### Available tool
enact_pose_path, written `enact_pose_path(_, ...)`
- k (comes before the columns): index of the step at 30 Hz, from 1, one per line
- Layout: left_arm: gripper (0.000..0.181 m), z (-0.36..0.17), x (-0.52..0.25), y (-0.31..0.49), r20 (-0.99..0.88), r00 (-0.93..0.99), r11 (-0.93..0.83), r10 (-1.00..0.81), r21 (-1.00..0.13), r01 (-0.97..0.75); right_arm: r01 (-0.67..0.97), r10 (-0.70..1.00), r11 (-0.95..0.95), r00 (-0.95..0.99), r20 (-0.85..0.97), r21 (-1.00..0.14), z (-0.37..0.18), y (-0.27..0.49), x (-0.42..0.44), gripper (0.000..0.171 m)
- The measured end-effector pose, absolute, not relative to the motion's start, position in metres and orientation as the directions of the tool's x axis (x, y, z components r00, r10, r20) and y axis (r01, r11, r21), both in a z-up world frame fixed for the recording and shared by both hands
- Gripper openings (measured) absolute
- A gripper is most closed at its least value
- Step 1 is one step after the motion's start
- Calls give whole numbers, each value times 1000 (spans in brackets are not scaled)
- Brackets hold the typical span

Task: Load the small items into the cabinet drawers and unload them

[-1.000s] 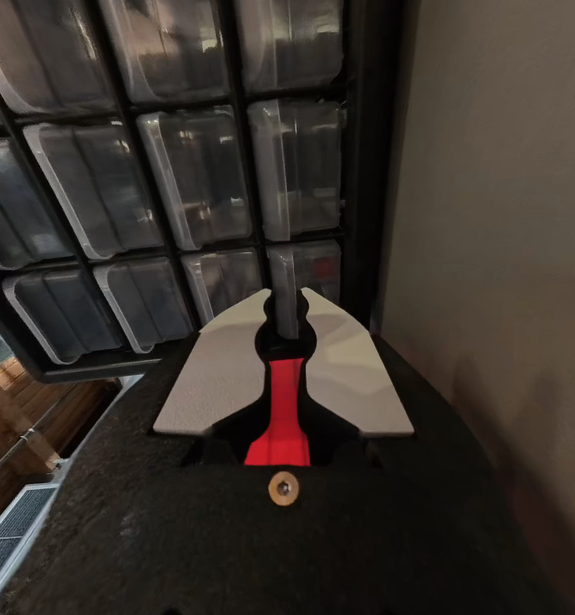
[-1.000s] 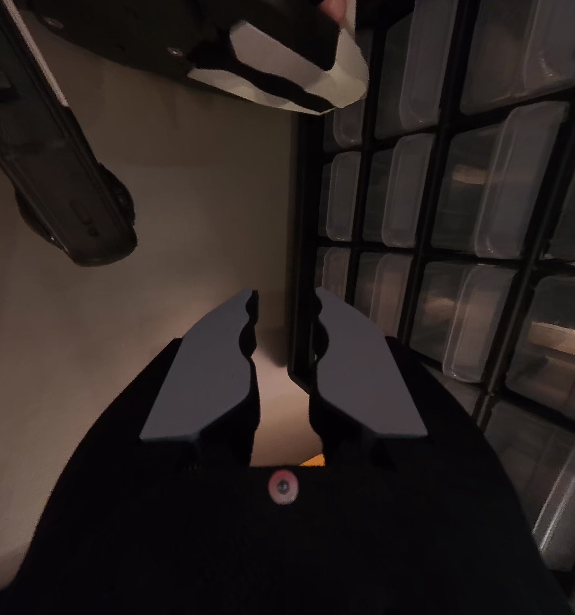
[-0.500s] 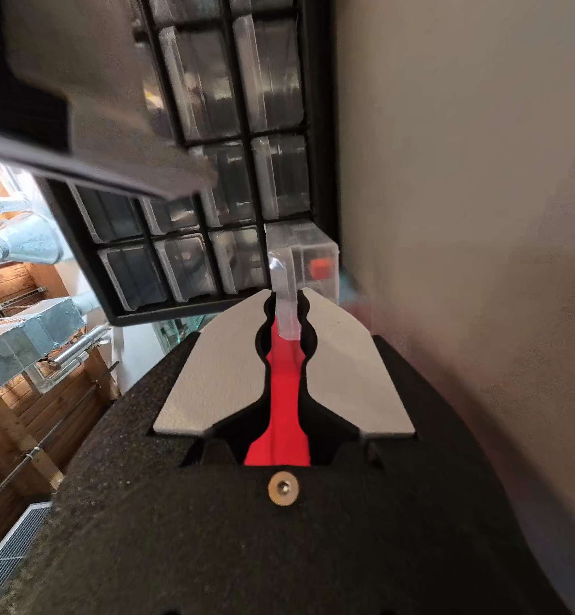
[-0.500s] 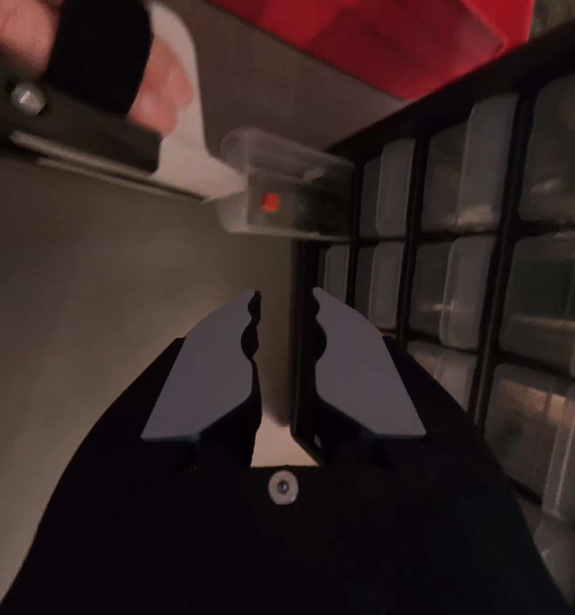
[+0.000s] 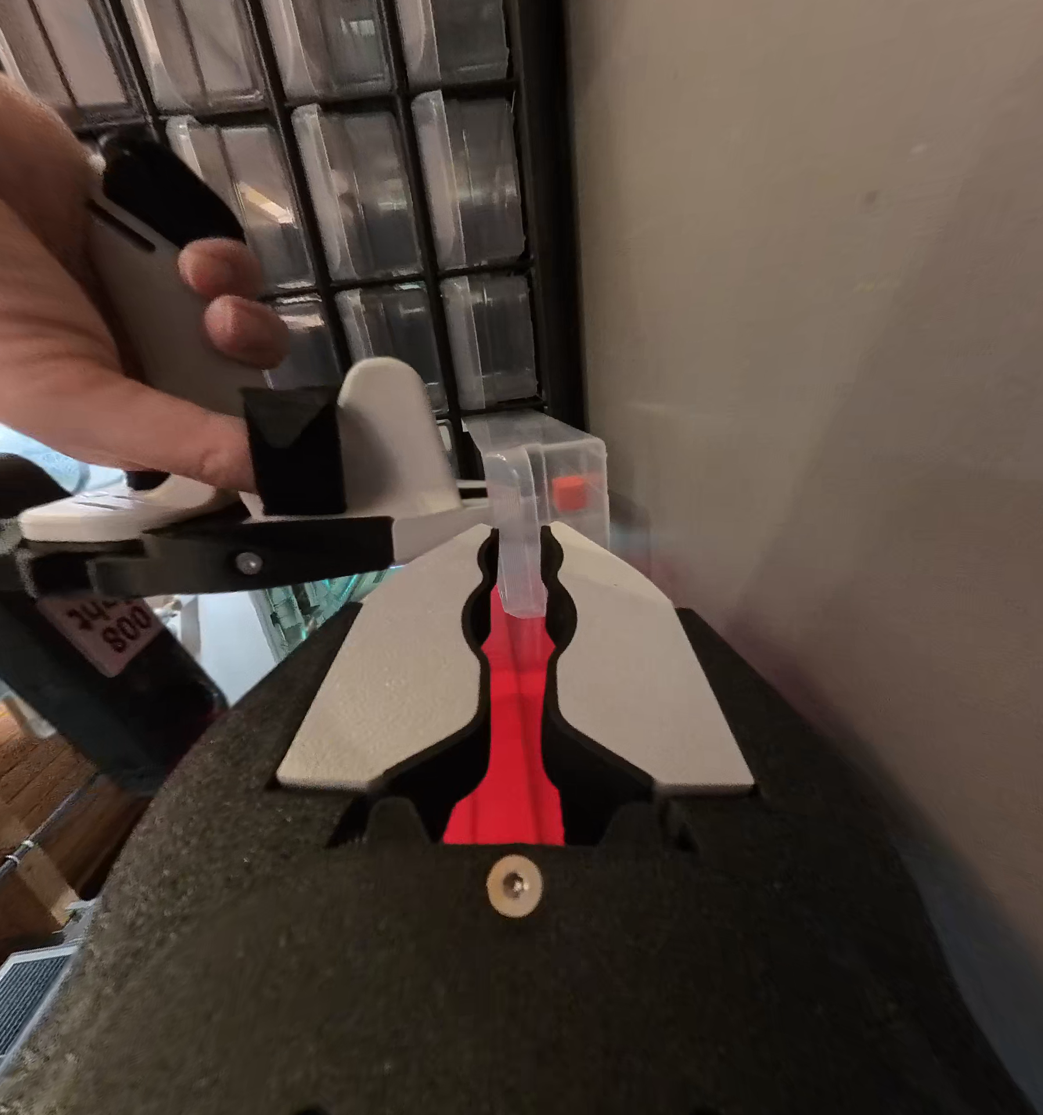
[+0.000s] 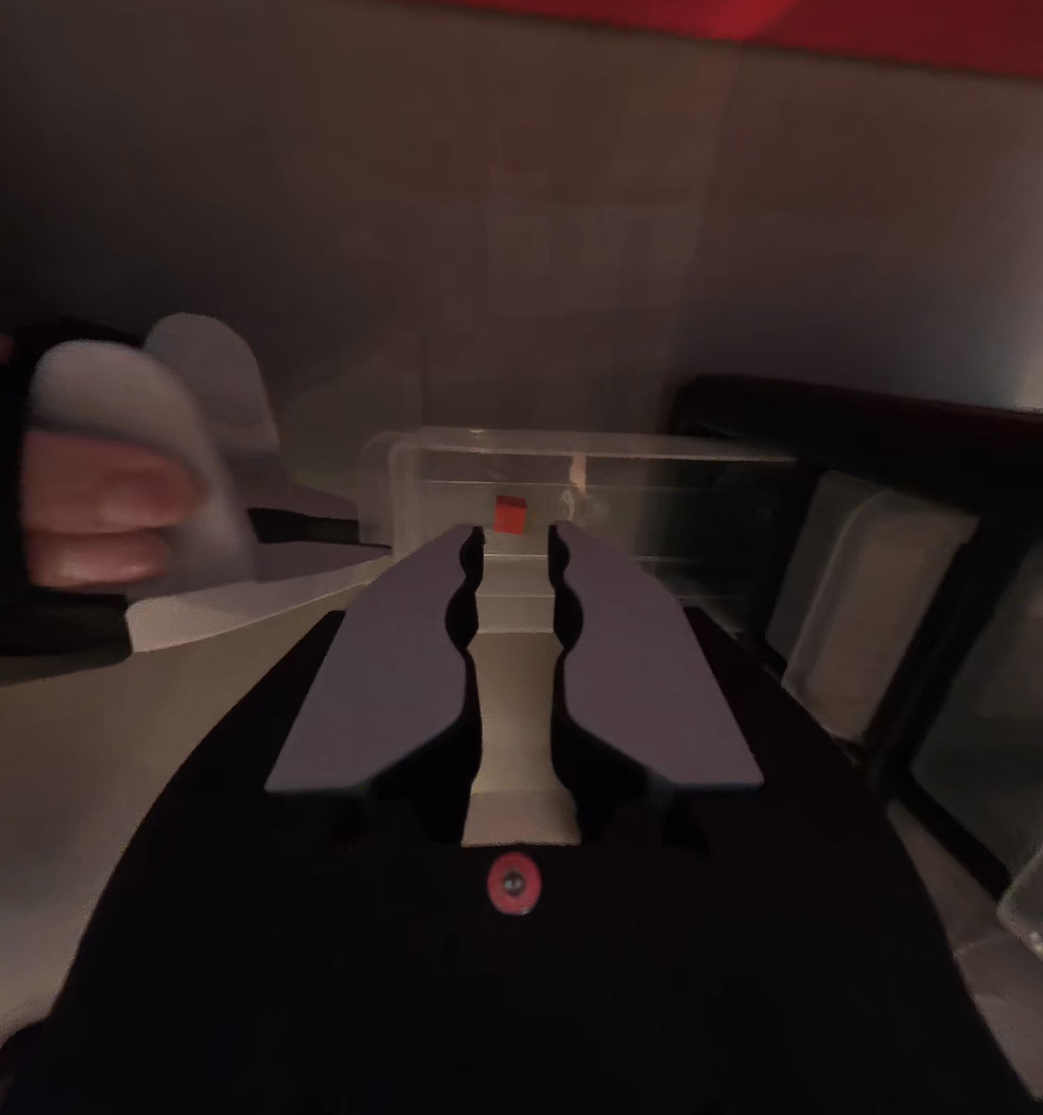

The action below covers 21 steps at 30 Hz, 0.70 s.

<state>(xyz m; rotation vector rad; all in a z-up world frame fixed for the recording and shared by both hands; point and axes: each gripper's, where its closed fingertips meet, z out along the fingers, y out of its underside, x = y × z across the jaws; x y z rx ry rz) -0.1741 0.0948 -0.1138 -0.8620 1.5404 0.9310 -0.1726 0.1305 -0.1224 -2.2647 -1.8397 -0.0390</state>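
Observation:
My left gripper (image 5: 518, 531) is shut on the clear front handle (image 5: 522, 579) of a small clear drawer (image 5: 573, 446). The drawer is pulled out from the bottom right corner of the black cabinet (image 5: 552, 241). A small red cube (image 5: 569, 490) lies inside it. In the right wrist view my right gripper (image 6: 512, 534) is open and empty. Its tips are just in front of the drawer (image 6: 658, 482), with the red cube (image 6: 510, 514) right beyond the gap. It is not touching the cube.
A plain beige wall (image 5: 839, 422) runs close along the cabinet's right side. Several rows of shut clear drawers (image 5: 356, 199) fill the cabinet. A hand (image 5: 36, 301) holds the right gripper at the left of the left wrist view. A hand (image 6: 97, 525) shows in the right wrist view too. The tips of both grippers are at nearly the same place.
The left gripper has pulled the drawer out of the cabinet by its handle. The right gripper has swung round from beside the cabinet and now faces the drawer and the red cube.

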Motion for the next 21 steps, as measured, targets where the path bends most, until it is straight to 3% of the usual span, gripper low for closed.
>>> enact_pose_path(10,13,-114,-173,95,-988,-145,435,-56,107,-894,978,975,-208,205,84,28,-140,131,-170,22)
enact_pose_path(21,13,-114,-174,94,-988,-140,437,-62,99,-894,977,978,-202,196,75,74,-142,129,-171,12)
